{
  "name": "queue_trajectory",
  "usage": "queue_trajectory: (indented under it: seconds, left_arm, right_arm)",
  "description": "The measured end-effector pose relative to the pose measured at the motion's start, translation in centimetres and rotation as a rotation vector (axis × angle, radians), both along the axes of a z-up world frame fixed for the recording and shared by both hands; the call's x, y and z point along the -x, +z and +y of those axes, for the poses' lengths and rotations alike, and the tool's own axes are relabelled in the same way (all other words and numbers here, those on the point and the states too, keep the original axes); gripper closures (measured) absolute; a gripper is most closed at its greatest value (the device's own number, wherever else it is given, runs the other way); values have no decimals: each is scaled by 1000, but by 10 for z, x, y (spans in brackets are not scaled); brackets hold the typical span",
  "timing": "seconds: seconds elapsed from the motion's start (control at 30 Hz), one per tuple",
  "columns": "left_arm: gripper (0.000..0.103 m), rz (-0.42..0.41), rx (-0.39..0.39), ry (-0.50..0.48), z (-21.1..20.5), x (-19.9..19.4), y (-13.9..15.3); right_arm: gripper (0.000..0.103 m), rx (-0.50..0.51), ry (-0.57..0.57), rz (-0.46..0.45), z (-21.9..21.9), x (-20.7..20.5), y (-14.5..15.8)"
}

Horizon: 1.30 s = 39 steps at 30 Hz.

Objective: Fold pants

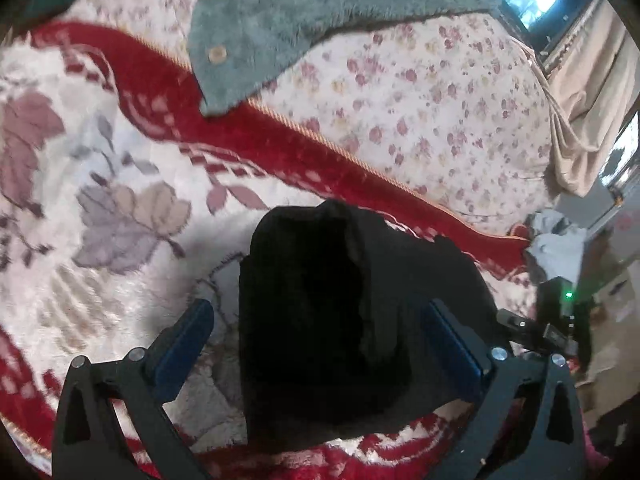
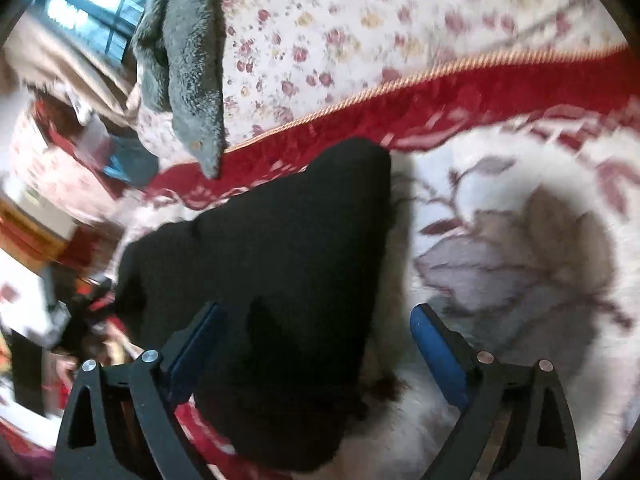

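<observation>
Black pants (image 1: 320,320) folded, bunched on blanket (image 1: 120,220) | both grippers' fingers (image 1: 188,340) spread, gripping nothing

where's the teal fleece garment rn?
The teal fleece garment lies at the top of the left wrist view, draped over the floral sheet, its buttoned corner overlapping the blanket's red border, beyond the black pants. In the right wrist view it is upper left.

One black pants (image 1: 320,320), one teal fleece garment (image 1: 280,20), one patterned blanket (image 1: 100,180), two grippers (image 1: 320,332).
</observation>
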<state>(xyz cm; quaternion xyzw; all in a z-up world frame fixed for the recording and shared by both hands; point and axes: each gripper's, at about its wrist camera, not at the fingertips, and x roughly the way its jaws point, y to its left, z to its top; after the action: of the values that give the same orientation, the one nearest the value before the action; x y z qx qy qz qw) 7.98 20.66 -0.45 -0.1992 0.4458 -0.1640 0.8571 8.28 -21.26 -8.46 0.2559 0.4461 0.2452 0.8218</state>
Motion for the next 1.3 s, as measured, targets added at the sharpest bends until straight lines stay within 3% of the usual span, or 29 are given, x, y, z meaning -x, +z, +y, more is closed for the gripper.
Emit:
queue_trajectory:
  seconds: [0.23, 0.33, 0.4, 0.5, 0.6, 0.73, 0.97, 1.13, 1.23, 1.3]
  left_arm:
    - [0, 100, 141, -62, 7, -24, -33]
    - [0, 100, 268, -120, 8, -25, -37]
    - [0, 65, 293, -135, 9, -22, -31]
    - [0, 67, 265, -167, 1, -24, -30]
    - [0, 84, 133, -175, -14, -28, -36]
    - [0, 108, 73, -176, -14, -33, -40]
    - [0, 172, 156, -145, 8, -29, -47]
    - [0, 120, 239, -106, 24, -21, -34]
    - [0, 144, 202, -109, 28, -23, -38]
    - [0, 166, 227, -118, 28, -27, -46]
  right_arm:
    - [3, 21, 131, 37, 24, -25, -9]
    - [3, 53, 169, 49, 31, -32, -11]
    - [3, 49, 177, 50, 32, -35, -12]
    - [3, 59, 189, 42, 34, -37, -13]
    - [3, 60, 186, 27, 34, -35, -13]
    - [4, 74, 182, 7, 36, -35, -12]
    - [4, 85, 198, 7, 37, -36, -12]
    - [4, 80, 188, 12, 37, -36, -12]
    - [4, 86, 188, 17, 39, -38, -12]
    - [4, 84, 186, 15, 38, -37, -12]
